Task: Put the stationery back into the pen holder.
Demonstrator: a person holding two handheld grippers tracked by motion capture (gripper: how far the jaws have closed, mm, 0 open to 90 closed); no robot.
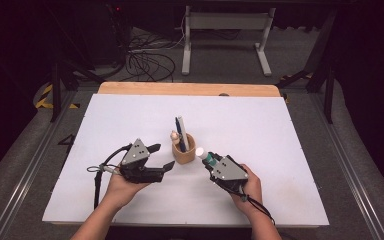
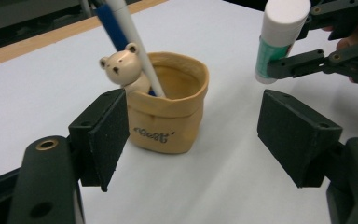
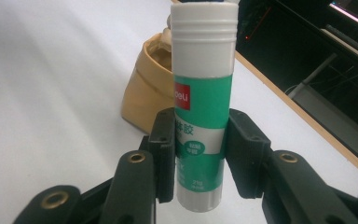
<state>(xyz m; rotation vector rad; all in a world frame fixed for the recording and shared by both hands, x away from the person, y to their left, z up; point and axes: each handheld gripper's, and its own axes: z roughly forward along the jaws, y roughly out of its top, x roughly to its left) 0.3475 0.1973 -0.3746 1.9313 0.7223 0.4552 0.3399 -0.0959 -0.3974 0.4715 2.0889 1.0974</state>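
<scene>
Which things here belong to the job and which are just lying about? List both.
In the job:
- glue stick, clamped in the right tool
- tan pen holder
- left tool, open

Lying about:
- bear-topped pen
- floor cables

Desk (image 1: 130, 120): flat white top, matte, bare over nearly its whole spread. A light wooden strip (image 1: 190, 88) runs along the far edge, with rounded corners. The near edge sits just above the bottom of the high view.

One thing stands directly on the white surface: a small tan pouch-like holder (image 1: 184, 149), soft-walled with a rolled rim, upright, near the middle of the desk and slightly toward the near side. Dark lettering shows on its front in the left gripper view; too small to read.

Grey carpeted floor (image 1: 25, 165) surrounds the desk on both sides.
</scene>
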